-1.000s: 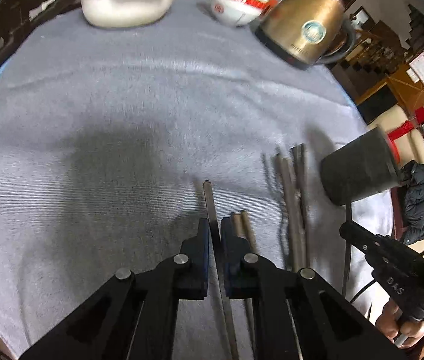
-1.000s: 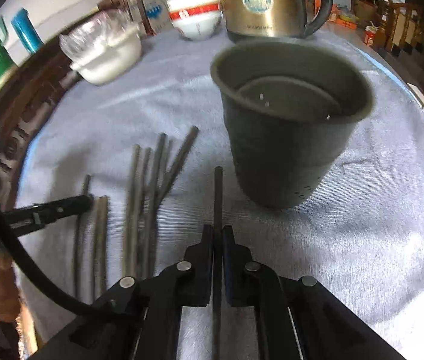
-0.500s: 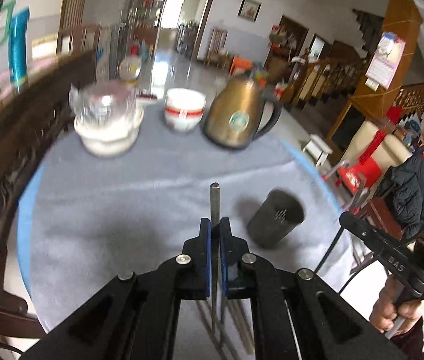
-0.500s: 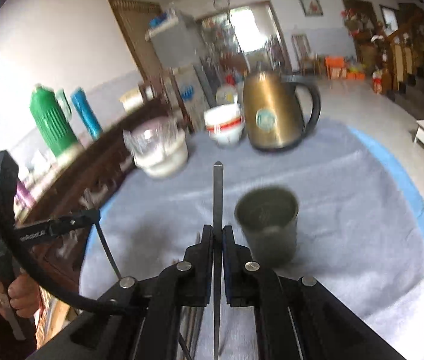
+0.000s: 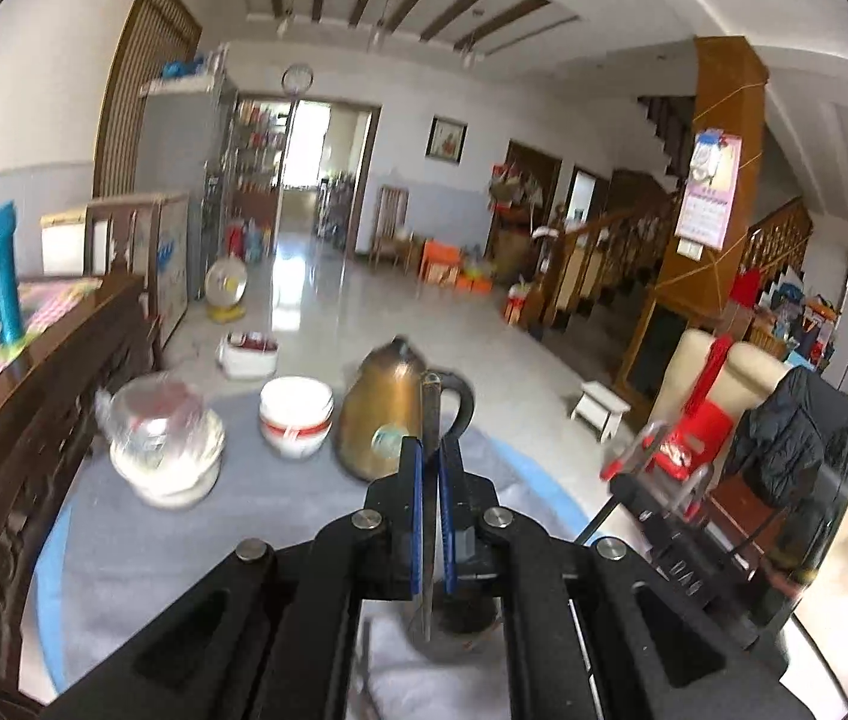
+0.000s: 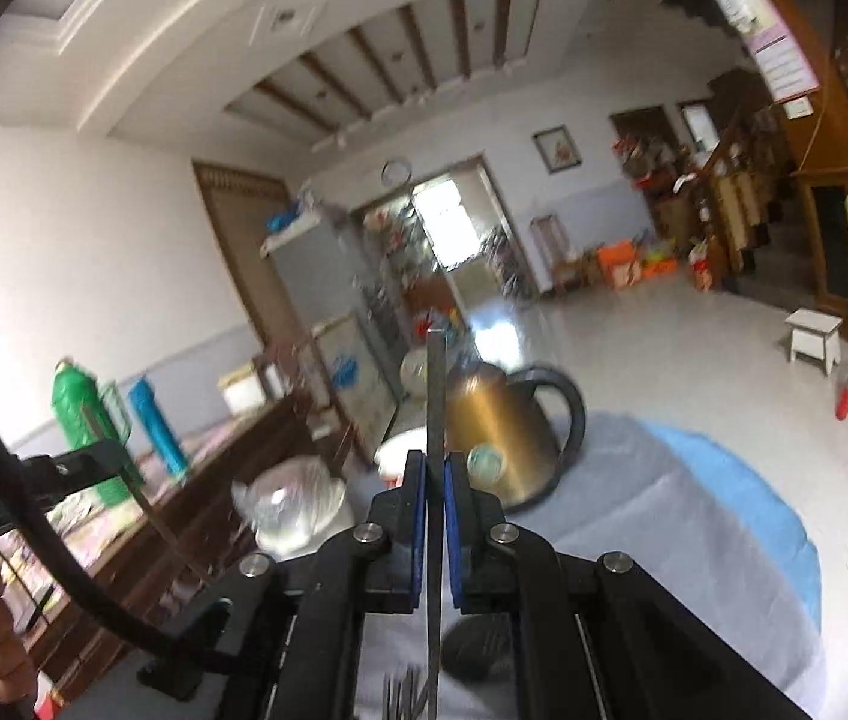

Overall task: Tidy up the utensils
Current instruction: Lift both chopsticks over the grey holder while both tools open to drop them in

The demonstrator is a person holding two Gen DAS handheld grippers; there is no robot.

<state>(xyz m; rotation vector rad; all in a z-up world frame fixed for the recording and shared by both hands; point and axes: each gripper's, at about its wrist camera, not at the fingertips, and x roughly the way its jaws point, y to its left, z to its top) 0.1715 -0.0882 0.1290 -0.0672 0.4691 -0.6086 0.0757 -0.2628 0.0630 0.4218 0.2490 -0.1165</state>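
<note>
A grey cloth (image 5: 142, 546) covers the round table, with a brass kettle (image 5: 388, 420), a white bowl (image 5: 295, 423) and a covered dish (image 5: 163, 453) near its far edge, tiled floor beyond. Left gripper (image 5: 430, 468) and right gripper (image 6: 435, 480) each pinch an upright chopstick (image 5: 429, 420) (image 6: 436, 396) above the dark holder cup (image 6: 478, 651).

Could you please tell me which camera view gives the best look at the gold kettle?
The right wrist view: the gold kettle shows its body, round badge and whole black handle, crossed only by the chopstick in the right gripper. In the left wrist view it is blurrier, its handle side hidden behind the left gripper.
</note>
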